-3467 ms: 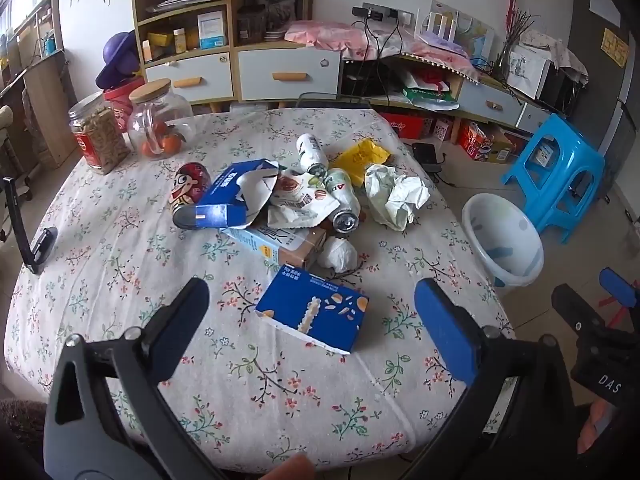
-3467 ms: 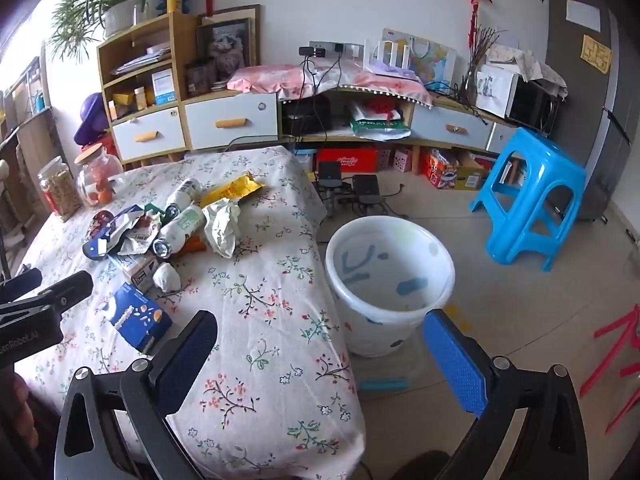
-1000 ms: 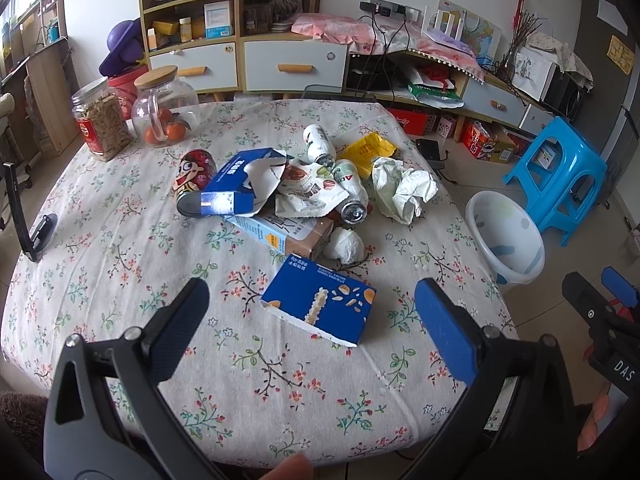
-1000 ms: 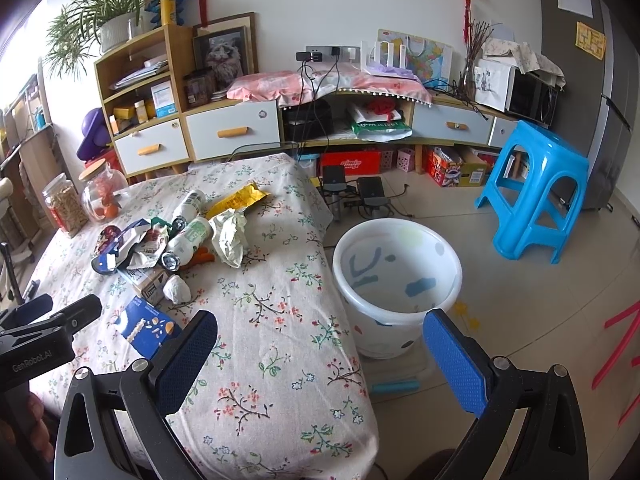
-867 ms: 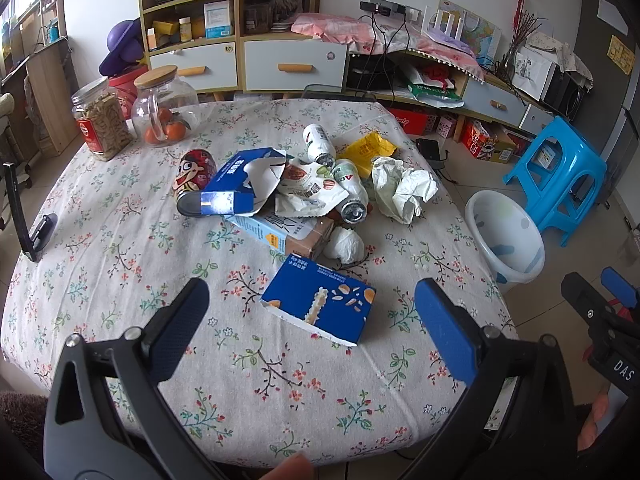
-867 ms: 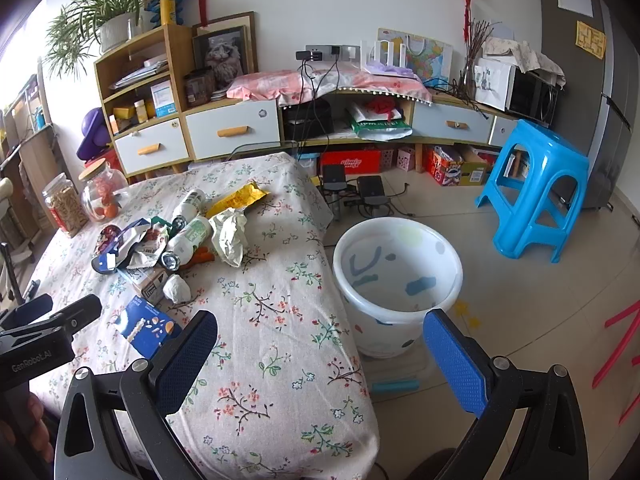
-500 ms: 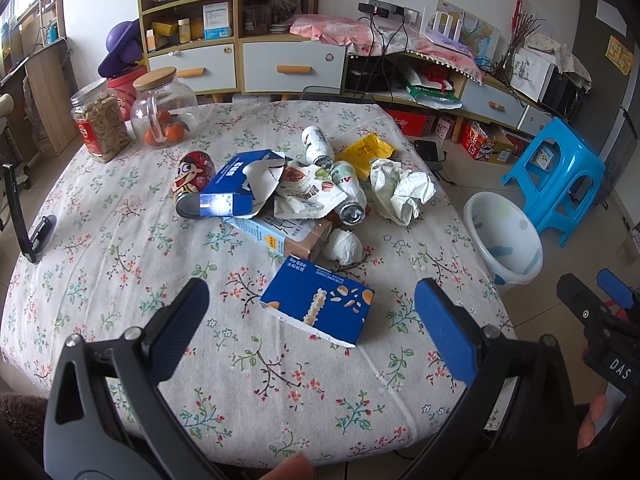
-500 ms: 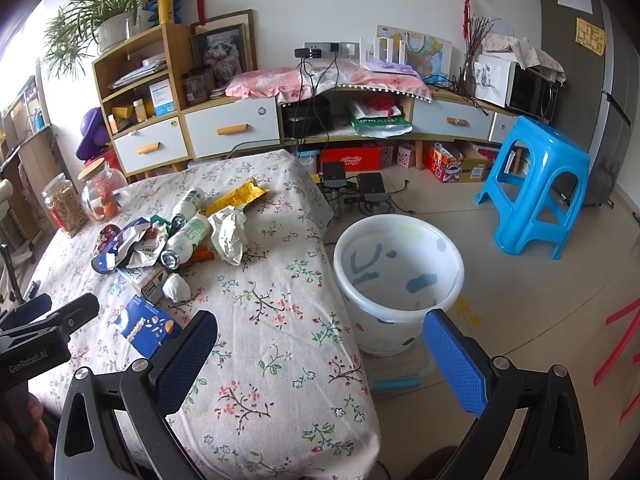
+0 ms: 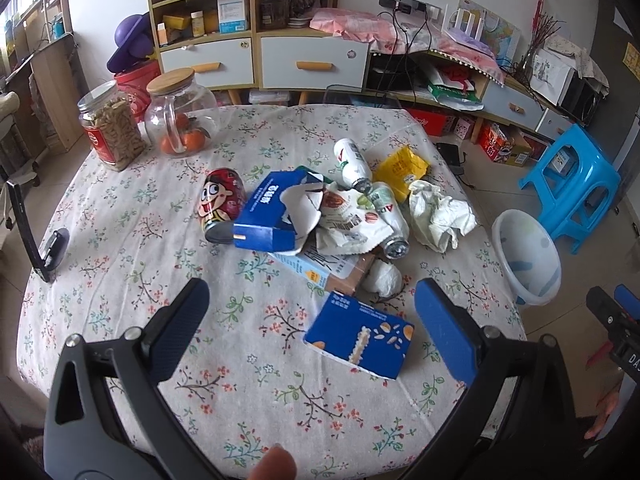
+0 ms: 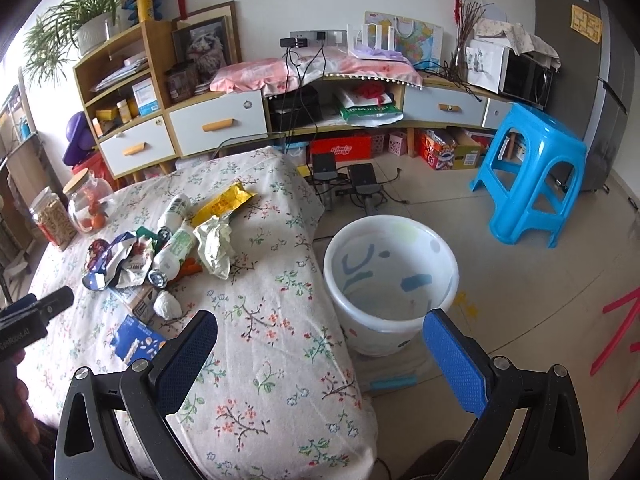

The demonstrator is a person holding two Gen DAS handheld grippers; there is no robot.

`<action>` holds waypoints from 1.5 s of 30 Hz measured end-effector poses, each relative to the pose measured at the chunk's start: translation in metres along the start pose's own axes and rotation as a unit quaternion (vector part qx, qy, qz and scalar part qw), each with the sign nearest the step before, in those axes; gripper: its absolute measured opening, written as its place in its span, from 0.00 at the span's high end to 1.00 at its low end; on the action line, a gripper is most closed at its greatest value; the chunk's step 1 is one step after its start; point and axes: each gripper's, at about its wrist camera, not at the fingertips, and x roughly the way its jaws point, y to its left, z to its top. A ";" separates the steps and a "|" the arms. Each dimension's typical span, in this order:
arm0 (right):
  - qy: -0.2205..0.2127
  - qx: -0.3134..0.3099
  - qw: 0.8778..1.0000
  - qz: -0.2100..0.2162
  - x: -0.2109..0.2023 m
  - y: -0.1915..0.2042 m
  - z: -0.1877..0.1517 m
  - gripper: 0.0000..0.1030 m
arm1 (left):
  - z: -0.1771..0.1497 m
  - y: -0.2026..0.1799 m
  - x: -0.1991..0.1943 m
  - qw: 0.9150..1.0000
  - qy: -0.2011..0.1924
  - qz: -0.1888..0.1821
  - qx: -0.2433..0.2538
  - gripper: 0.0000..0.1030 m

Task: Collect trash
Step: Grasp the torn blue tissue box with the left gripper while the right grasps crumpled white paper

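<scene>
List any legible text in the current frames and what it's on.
"AD": partial letters on the white bottle lying in the trash pile.
"DA": partial marking on the right gripper body, cut off by the frame edge.
"GenRobot.AI": left gripper body, small, probably reads so.
Blue carton, torn blue box, crumpled wrapper, red jar label: print too blurred to read.

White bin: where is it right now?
The white bin stands on the floor off the table's right edge, centre of the right wrist view, near the blue stool.
</scene>
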 end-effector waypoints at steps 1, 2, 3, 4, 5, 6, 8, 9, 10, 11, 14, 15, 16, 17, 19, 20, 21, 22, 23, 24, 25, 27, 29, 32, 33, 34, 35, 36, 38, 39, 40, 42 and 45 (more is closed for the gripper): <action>0.008 -0.006 1.000 0.000 0.003 0.003 0.004 0.00 | 0.006 0.004 0.004 1.000 0.007 -0.003 -0.001 0.01; 0.017 -0.012 1.000 0.001 0.006 0.006 0.007 0.00 | 0.011 0.006 0.008 1.000 0.015 -0.004 -0.001 0.01; 0.025 -0.018 1.000 0.003 0.009 0.009 0.011 0.00 | 0.016 0.009 0.013 1.000 0.024 -0.006 0.000 0.01; 0.032 -0.023 0.999 0.005 0.011 0.012 0.013 0.00 | 0.021 0.011 0.018 0.999 0.033 -0.011 -0.001 0.01; 0.039 -0.028 0.999 0.007 0.014 0.015 0.016 0.00 | 0.026 0.014 0.024 0.999 0.043 -0.017 -0.002 0.01; 0.044 -0.032 0.998 0.009 0.017 0.017 0.020 0.00 | 0.031 0.016 0.031 0.998 0.056 -0.022 -0.005 0.01; 0.055 -0.033 0.998 0.017 0.028 0.021 0.028 0.00 | 0.041 0.021 0.044 0.997 0.076 -0.027 -0.016 0.01; 0.060 -0.032 0.997 0.021 0.033 0.021 0.033 0.00 | 0.045 0.023 0.049 0.996 0.080 -0.029 -0.021 0.01; 0.066 -0.029 0.997 0.028 0.039 0.027 0.034 0.00 | 0.050 0.026 0.055 0.996 0.083 -0.028 -0.026 0.01; 0.071 -0.027 0.996 0.036 0.045 0.028 0.036 0.00 | 0.053 0.030 0.061 0.996 0.082 -0.027 -0.033 0.01; 0.098 -0.026 0.994 0.052 0.066 0.035 0.046 0.00 | 0.057 0.043 0.082 0.995 0.083 -0.035 -0.048 0.01; 0.107 -0.028 0.992 0.058 0.073 0.040 0.050 0.00 | 0.058 0.047 0.091 0.993 0.095 -0.036 -0.057 0.02; 0.115 -0.029 0.991 0.066 0.081 0.047 0.053 0.00 | 0.059 0.051 0.101 0.991 0.111 -0.043 -0.068 0.05; 0.121 -0.030 0.990 0.071 0.088 0.050 0.059 0.00 | 0.062 0.054 0.109 0.987 0.126 -0.055 -0.079 0.07; 0.131 -0.033 0.988 0.080 0.099 0.062 0.065 0.00 | 0.065 0.060 0.118 0.983 0.141 -0.066 -0.096 0.07; 0.136 -0.035 0.987 0.084 0.106 0.067 0.068 0.00 | 0.066 0.062 0.121 0.982 0.147 -0.070 -0.100 0.07; 0.142 -0.037 0.985 0.088 0.112 0.071 0.070 0.00 | 0.067 0.063 0.124 0.980 0.152 -0.073 -0.102 0.07; 0.148 -0.039 0.984 0.090 0.119 0.074 0.072 0.00 | 0.068 0.063 0.125 0.980 0.152 -0.075 -0.103 0.08; 0.154 -0.038 0.983 0.091 0.126 0.077 0.074 0.00 | 0.070 0.062 0.124 0.981 0.146 -0.075 -0.098 0.08; 0.157 -0.036 0.983 0.091 0.132 0.079 0.076 0.00 | 0.071 0.061 0.124 0.982 0.144 -0.073 -0.093 0.08; 0.162 -0.032 0.982 0.093 0.138 0.081 0.077 0.00 | 0.071 0.061 0.124 0.983 0.143 -0.072 -0.087 0.08; 0.169 -0.026 0.980 0.100 0.148 0.084 0.080 0.00 | 0.071 0.060 0.124 0.985 0.139 -0.069 -0.077 0.09; 0.173 -0.024 0.979 0.102 0.157 0.089 0.081 0.01 | 0.072 0.058 0.126 0.987 0.135 -0.064 -0.063 0.16; 0.180 -0.025 0.978 0.102 0.168 0.095 0.081 0.09 | 0.073 0.060 0.127 0.986 0.138 -0.075 -0.061 0.24; 0.183 -0.025 0.977 0.104 0.172 0.097 0.081 0.12 | 0.073 0.061 0.127 0.985 0.138 -0.078 -0.061 0.24; 0.187 -0.023 0.976 0.107 0.174 0.098 0.080 0.20 | 0.074 0.061 0.128 0.985 0.138 -0.078 -0.060 0.25; 0.191 -0.021 0.975 0.110 0.177 0.099 0.080 0.32 | 0.074 0.062 0.127 0.985 0.139 -0.079 -0.060 0.28; 0.196 -0.018 0.973 0.117 0.179 0.100 0.079 0.39 | 0.073 0.062 0.127 0.985 0.140 -0.080 -0.060 0.31; 0.207 -0.011 0.969 0.135 0.185 0.102 0.077 0.69 | 0.072 0.062 0.126 0.984 0.143 -0.085 -0.058 0.37; 0.211 -0.007 0.967 0.141 0.186 0.102 0.076 0.72 | 0.071 0.061 0.126 0.984 0.144 -0.087 -0.055 0.40; 0.213 -0.004 0.966 0.145 0.187 0.102 0.075 0.73 | 0.071 0.061 0.126 0.984 0.144 -0.086 -0.052 0.41; 0.208 -0.009 0.968 0.144 0.184 0.103 0.075 0.75 | 0.070 0.060 0.126 0.985 0.144 -0.082 -0.045 0.44; 0.199 -0.013 0.969 0.147 0.177 0.104 0.076 0.77 | 0.068 0.059 0.128 0.985 0.148 -0.076 -0.041 0.51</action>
